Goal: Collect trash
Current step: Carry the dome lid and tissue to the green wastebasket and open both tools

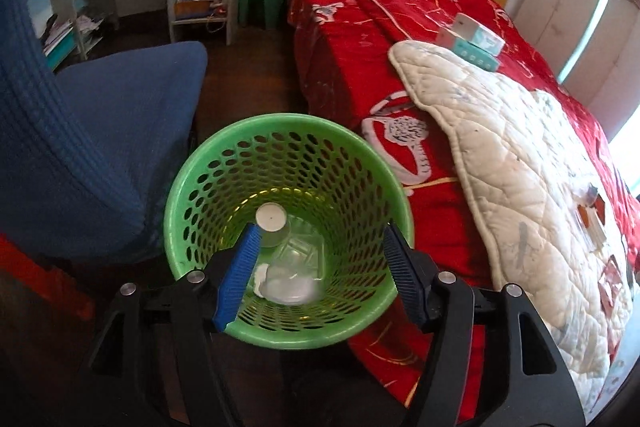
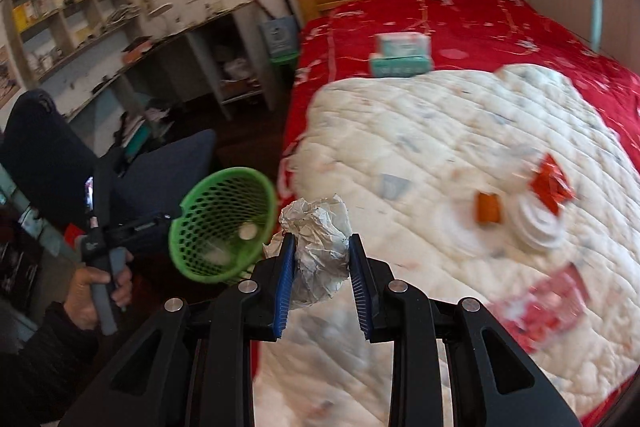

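Currently, right gripper (image 2: 322,247) clamps crumpled paper wad (image 2: 316,239); left gripper (image 1: 318,237), jaws wide, grips perforated green plastic basket (image 1: 288,125).

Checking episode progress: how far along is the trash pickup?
Done: clear plastic bottle and white scraps lie in the green basket, held by the left gripper. In hand: right gripper clamps crumpled paper. Left: orange wrappers and paper cup liners on the quilt.
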A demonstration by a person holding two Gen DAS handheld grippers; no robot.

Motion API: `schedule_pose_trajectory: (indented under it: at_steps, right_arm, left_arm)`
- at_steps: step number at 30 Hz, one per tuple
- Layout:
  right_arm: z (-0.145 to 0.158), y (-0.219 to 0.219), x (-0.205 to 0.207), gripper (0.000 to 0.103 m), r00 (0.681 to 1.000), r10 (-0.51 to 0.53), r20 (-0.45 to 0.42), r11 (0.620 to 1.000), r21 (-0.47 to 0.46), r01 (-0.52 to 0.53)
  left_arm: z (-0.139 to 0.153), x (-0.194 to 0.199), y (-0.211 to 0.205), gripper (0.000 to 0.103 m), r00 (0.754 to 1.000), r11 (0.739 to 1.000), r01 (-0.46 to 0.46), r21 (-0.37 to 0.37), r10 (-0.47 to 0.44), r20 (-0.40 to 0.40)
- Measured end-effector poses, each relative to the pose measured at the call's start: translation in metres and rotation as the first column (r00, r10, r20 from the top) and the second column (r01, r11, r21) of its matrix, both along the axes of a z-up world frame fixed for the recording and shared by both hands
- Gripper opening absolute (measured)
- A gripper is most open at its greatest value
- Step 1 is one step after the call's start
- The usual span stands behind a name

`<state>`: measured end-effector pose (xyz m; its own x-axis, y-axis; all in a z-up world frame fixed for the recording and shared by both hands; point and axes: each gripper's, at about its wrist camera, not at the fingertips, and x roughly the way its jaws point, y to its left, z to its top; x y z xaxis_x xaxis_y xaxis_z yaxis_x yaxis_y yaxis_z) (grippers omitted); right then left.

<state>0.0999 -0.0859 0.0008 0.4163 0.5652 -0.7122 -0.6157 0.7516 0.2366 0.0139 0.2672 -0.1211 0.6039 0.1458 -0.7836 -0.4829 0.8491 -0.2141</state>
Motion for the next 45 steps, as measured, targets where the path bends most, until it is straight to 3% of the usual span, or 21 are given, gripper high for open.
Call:
schedule_pose_trajectory:
  at_steps: [9, 16, 29, 30, 31, 32, 39, 45]
  right_arm:
    - [-0.013, 0.086, 0.010, 0.026, 0.990, 0.140, -0.028, 0.990, 0.004, -0.140]
    - [-0.042, 0.152, 0.015, 0.026, 0.972, 0.218, -0.083, 0.975, -0.009, -0.220]
    - [-0.082, 0.232, 0.016, 0.029, 0.954, 0.241, -0.179, 0.970, 0.022, -0.241]
    - [-0.083, 0.236, 0.016, 0.031, 0.953, 0.243, -0.183, 0.970, 0.028, -0.242]
    - [-0.084, 0.240, 0.016, 0.039, 0.952, 0.244, -0.185, 0.970, 0.035, -0.242]
    - [-0.085, 0.244, 0.016, 0.046, 0.953, 0.240, -0.185, 0.971, 0.042, -0.237]
    - [-0.081, 0.234, 0.013, 0.051, 0.958, 0.213, -0.190, 0.976, 0.075, -0.202]
    - [-0.070, 0.175, 0.013, 0.059, 0.978, 0.127, -0.164, 0.991, 0.068, -0.117]
  left_arm:
    - [0.002, -0.026, 0.010, 0.064, 0.999, 0.999, -0.040, -0.014, 0.040, 0.019]
    - [0.004, -0.054, 0.019, 0.064, 0.996, 0.997, -0.078, -0.012, 0.079, 0.034]
    - [-0.002, -0.084, 0.037, 0.065, 0.988, 0.988, -0.149, -0.029, 0.150, 0.042]
    - [-0.002, -0.085, 0.037, 0.066, 0.988, 0.988, -0.149, -0.031, 0.151, 0.043]
    - [-0.003, -0.085, 0.038, 0.066, 0.987, 0.988, -0.151, -0.032, 0.152, 0.042]
    - [-0.003, -0.085, 0.038, 0.066, 0.987, 0.988, -0.152, -0.033, 0.154, 0.042]
    - [-0.003, -0.084, 0.034, 0.066, 0.988, 0.989, -0.143, -0.041, 0.145, 0.048]
    - [0.003, -0.075, 0.020, 0.066, 0.992, 0.993, -0.111, -0.038, 0.113, 0.059]
